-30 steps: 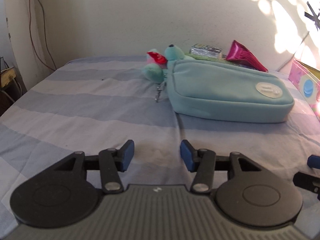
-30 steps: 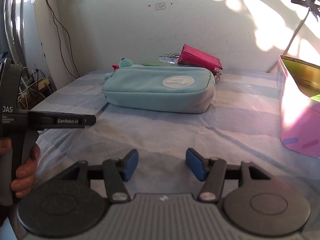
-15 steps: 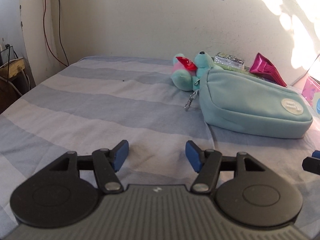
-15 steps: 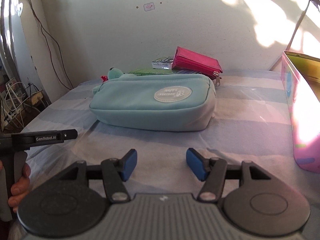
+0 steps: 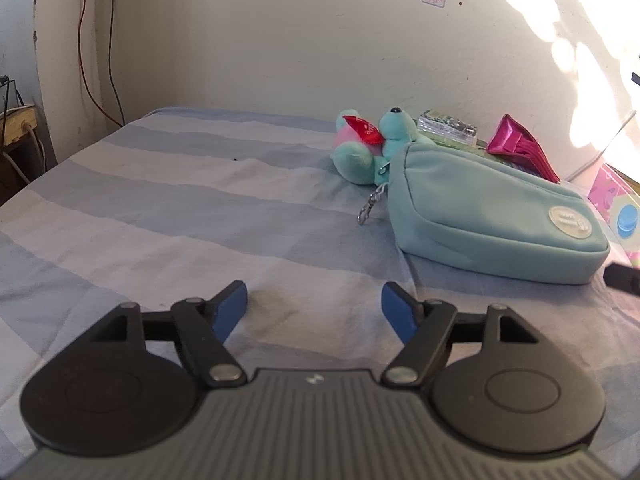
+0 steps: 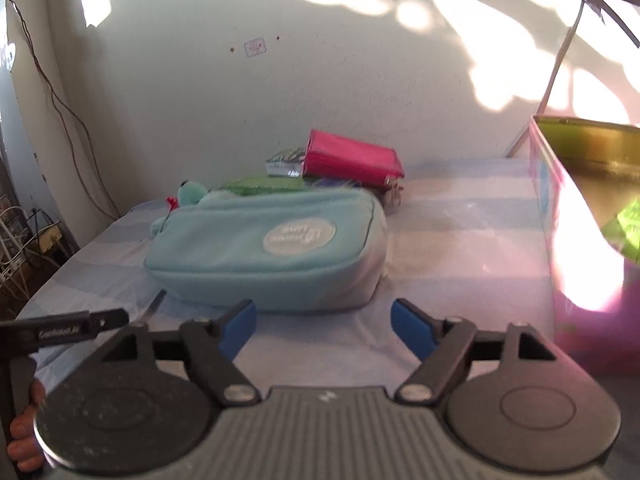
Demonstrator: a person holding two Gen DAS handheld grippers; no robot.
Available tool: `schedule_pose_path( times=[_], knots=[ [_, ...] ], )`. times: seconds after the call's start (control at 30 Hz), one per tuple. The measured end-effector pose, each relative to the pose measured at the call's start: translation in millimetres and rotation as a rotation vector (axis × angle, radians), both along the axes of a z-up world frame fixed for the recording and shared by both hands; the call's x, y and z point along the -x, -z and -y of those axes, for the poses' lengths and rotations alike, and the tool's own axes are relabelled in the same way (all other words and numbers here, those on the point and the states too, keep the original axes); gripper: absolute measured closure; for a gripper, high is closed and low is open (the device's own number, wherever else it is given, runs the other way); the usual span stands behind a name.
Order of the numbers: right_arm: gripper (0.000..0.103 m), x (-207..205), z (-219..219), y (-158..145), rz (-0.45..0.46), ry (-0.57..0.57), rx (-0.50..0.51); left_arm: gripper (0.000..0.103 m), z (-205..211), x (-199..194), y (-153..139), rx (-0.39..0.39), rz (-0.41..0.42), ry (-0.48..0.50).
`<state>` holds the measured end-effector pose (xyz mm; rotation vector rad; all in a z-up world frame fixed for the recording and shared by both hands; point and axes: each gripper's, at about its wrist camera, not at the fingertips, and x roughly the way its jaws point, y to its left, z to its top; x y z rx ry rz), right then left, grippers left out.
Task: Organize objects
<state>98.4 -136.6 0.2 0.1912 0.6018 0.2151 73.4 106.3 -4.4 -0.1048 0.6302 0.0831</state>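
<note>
Since the earlier frames both sets of jaws have just been opening, and my right view has closed in on the pouch, which now fills more of the picture. My left hand-held gripper [image 5: 314,308] stands spread, its blue rubbery pads apart over bare sheet with nothing between them. My right hand-held gripper [image 6: 324,326] is spread wider, also empty, its left pad just short of the pouch's near edge.

From the left view, the bed [image 5: 168,208] wears a soft, faintly creased sheet in broad blue and pale stripes. At about 2 o'clock lies the teal fabric pouch [image 5: 492,216], a padded oblong with rounded corners, a stitched seam and a round pale patch on its side. A small metal clasp [image 5: 370,206] hangs at its left end. Touching that end, at 1 o'clock, is a plush toy [image 5: 372,144], fuzzy teal and pink with a red tag. Behind the pouch sit a clear, glittery little box [image 5: 448,126] and a glossy magenta wallet [image 5: 520,146].

In the right view, a pink, shiny-walled box [image 6: 580,264] stands at 3 o'clock, open on top. At 9 o'clock the left tool's black bar shows, gripped by a hand [image 6: 24,424].
</note>
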Motion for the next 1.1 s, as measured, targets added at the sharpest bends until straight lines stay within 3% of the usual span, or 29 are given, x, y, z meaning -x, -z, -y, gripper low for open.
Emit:
schedule_pose_path(
  times=[0.07, 0.2, 0.33, 0.4, 0.57, 0.6, 0.67, 0.9, 1.1],
  knots=[
    [0.005, -17.9, 1.9, -8.1, 0.024, -0.015, -0.016, 0.027, -0.2, 0.3, 0.1, 0.008, 0.002, 0.001],
    [0.004, -50.5, -3.5, -9.4, -0.001, -0.035, -0.021, 0.025, -2.0, -0.8, 0.0, 0.023, 0.005, 0.006],
    [0.001, -76.0, -7.6, 9.6, -0.072, -0.055, -0.046, 0.023, -4.1, -3.0, -0.1, 0.036, 0.007, 0.013],
    [0.013, -77.3, -6.4, 14.9, -0.103, -0.054, -0.072, 0.023, -4.5, -2.9, -0.1, 0.039, 0.007, 0.013],
    [0.027, -55.3, -7.9, 10.6, -0.063, -0.053, -0.064, 0.022, -6.0, -4.4, -0.4, 0.048, 0.008, 0.017],
    [0.041, -49.8, -8.1, 9.9, -0.055, -0.046, -0.068, 0.022, -6.2, -4.5, -0.4, 0.049, 0.008, 0.017],
    [0.048, -39.5, -4.4, 9.2, -0.063, -0.042, -0.115, 0.022, -6.7, -4.4, -0.4, 0.051, 0.009, 0.017],
    [0.066, 11.7, 2.7, 3.1, -0.076, -0.062, -0.178, 0.021, -7.0, -4.5, -0.3, 0.056, 0.009, 0.013],
    [0.067, 55.1, 19.6, 3.3, -0.096, -0.064, -0.211, 0.020, -4.9, -4.8, 0.0, 0.044, 0.006, 0.014]
  ],
)
